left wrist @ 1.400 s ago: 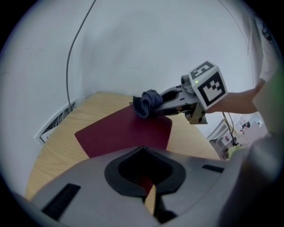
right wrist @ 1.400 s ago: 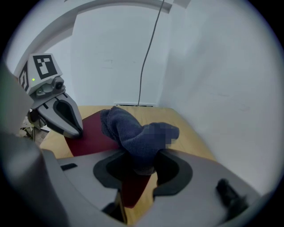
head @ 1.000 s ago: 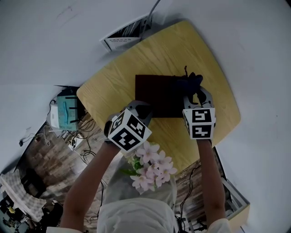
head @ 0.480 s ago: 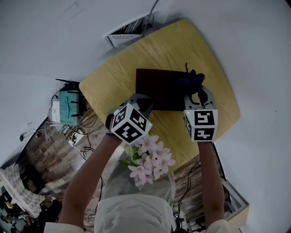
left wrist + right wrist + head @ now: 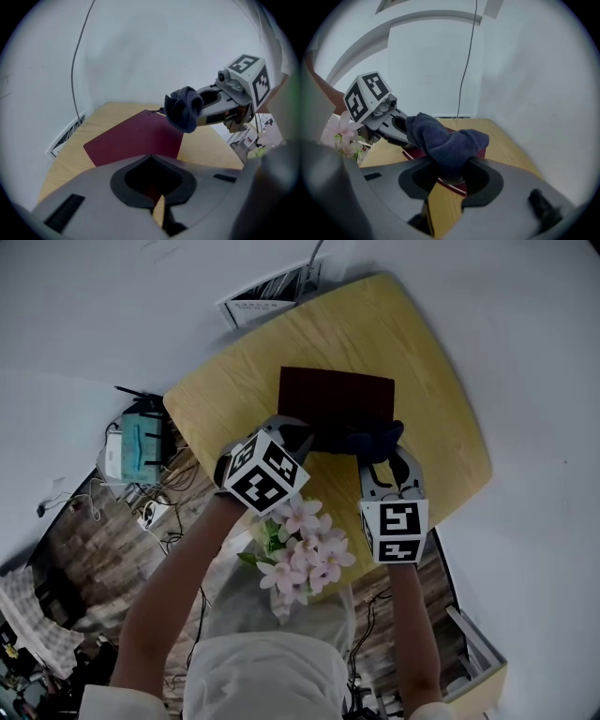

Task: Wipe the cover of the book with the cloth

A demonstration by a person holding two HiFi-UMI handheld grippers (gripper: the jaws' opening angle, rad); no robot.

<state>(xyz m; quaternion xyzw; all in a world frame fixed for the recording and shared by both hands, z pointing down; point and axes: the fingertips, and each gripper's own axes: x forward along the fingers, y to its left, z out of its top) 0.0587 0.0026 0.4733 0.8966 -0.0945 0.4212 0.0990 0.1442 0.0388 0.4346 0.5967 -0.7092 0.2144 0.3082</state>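
Note:
A dark maroon book (image 5: 336,401) lies flat in the middle of the yellow wooden table (image 5: 431,371). My left gripper (image 5: 296,440) is at the book's near left corner, and its jaws look shut on that edge; in the left gripper view (image 5: 152,187) maroon shows between them. My right gripper (image 5: 379,454) is shut on a bunched dark blue cloth (image 5: 360,438), which rests on the book's near edge. In the right gripper view the cloth (image 5: 445,140) bulges out of the jaws (image 5: 450,176), with the book (image 5: 452,186) just under it.
A bunch of pink flowers (image 5: 305,554) sits close below my grippers, at the table's near edge. A white printed board (image 5: 267,292) leans at the table's far left edge. A blue-green device (image 5: 141,448) and cables lie on the floor to the left.
My right gripper has drawn the cloth from the book's far right corner across the cover to its near edge. The left gripper has stayed at the near left corner.

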